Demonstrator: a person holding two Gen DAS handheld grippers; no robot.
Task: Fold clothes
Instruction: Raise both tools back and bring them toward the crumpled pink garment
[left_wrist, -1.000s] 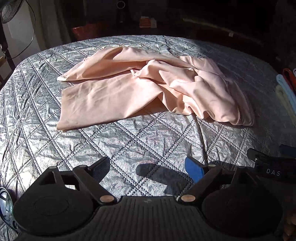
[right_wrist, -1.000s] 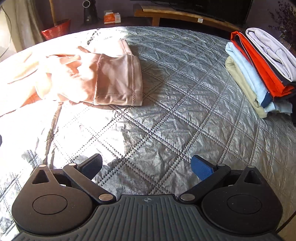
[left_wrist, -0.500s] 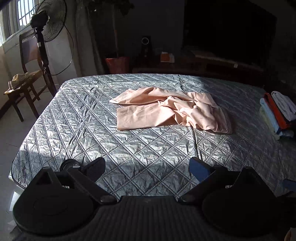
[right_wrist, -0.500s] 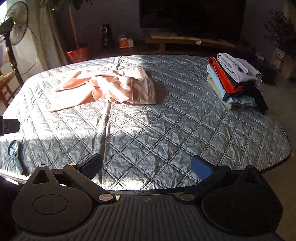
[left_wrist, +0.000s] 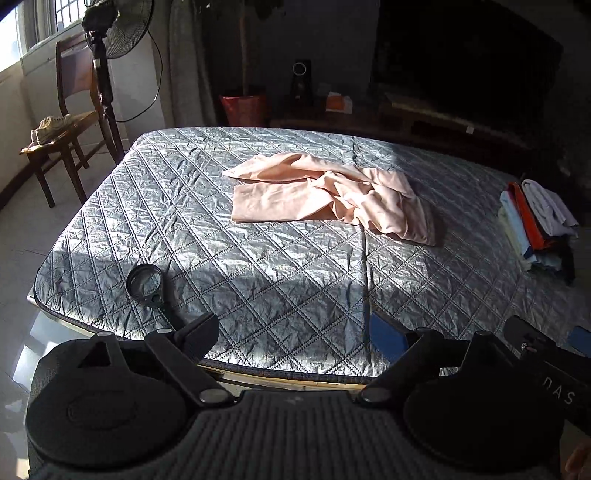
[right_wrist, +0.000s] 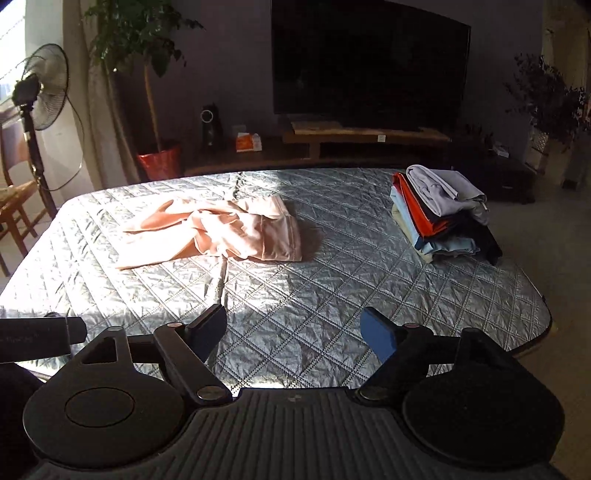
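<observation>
Silver quilted bedcover (left_wrist: 258, 266) fills the view, sun-streaked, and mid-bed lies the peach garment (left_wrist: 328, 195), crumpled, one leg flat, the rest bunched in folds. At the right edge sits a folded clothes stack (right_wrist: 439, 214). Both held back at the near edge: left gripper (left_wrist: 295, 332) wide open, empty; right gripper (right_wrist: 293, 332) likewise gaping, holding nothing.

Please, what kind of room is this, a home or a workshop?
Most likely a living room in a home. A large dark television stands on a low wooden stand, with a potted plant and a standing fan beside it. The quilted table serves for folding the peach garment.
</observation>
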